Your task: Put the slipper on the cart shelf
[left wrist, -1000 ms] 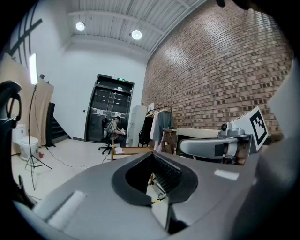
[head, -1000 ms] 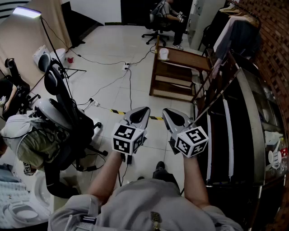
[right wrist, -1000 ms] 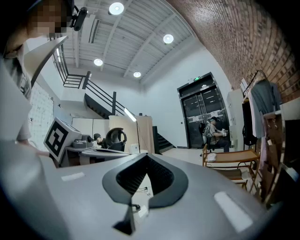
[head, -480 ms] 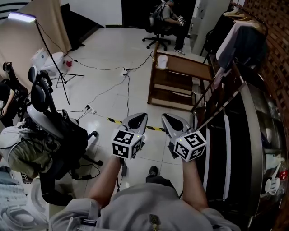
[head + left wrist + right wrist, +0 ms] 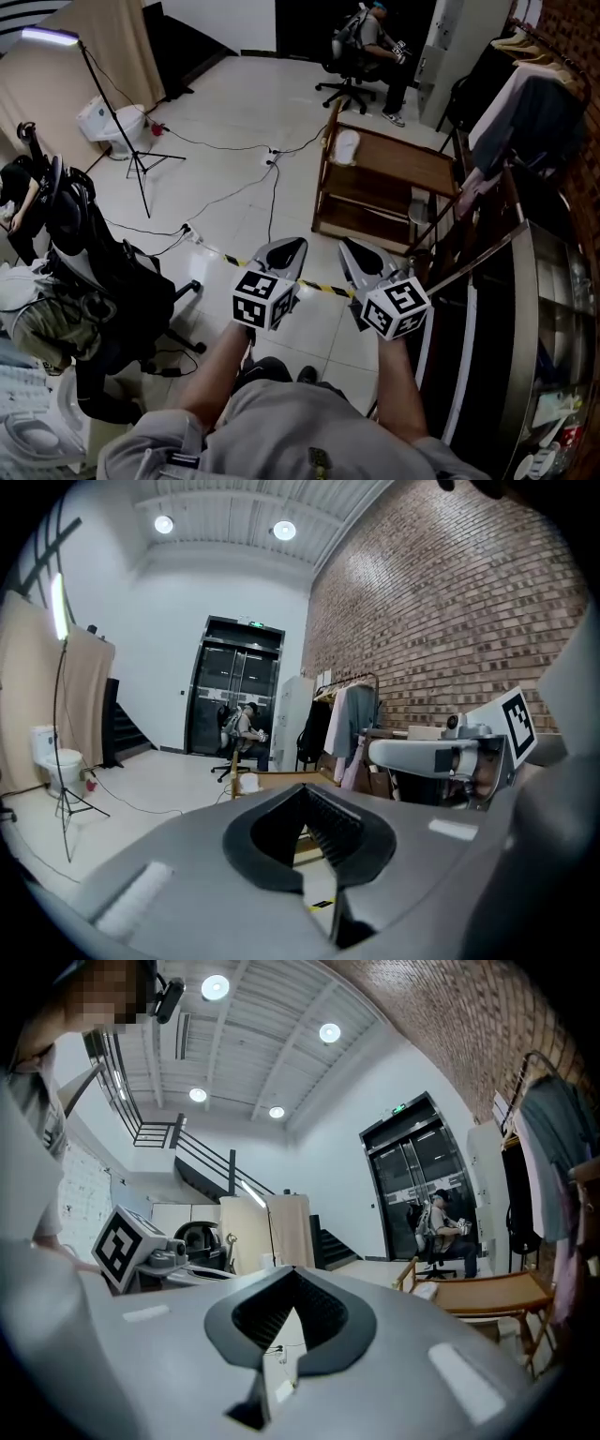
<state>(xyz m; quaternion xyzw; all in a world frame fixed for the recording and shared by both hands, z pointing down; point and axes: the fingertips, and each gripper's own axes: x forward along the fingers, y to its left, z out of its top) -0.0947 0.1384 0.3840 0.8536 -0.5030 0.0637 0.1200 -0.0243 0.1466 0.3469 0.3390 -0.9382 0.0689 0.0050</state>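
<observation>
- A wooden cart (image 5: 403,161) stands on the tiled floor (image 5: 225,141), ahead of both grippers and a little to the right
- Its top shelf holds a white slipper (image 5: 347,145), lying at the shelf's left end; what the lower shelves hold cannot be made out
- A clothes rack (image 5: 539,103) hung with garments stands to the right of the cart
- The left gripper (image 5: 289,246) is held low in front of the person, tips together, with nothing between the jaws
- The right gripper (image 5: 352,246) sits just beside it, its jaws closed on nothing
- The slipper is well apart from both grippers, beyond a strip of yellow-and-black tape (image 5: 319,286) on the floor
- In the left gripper view the slipper (image 5: 248,782) shows just left of the gripper's tips (image 5: 305,789)
- In the right gripper view it (image 5: 427,1290) lies right of the tips (image 5: 292,1274), on the cart's (image 5: 497,1290) near end
- A person on a chair (image 5: 352,89) sits far behind the cart
</observation>
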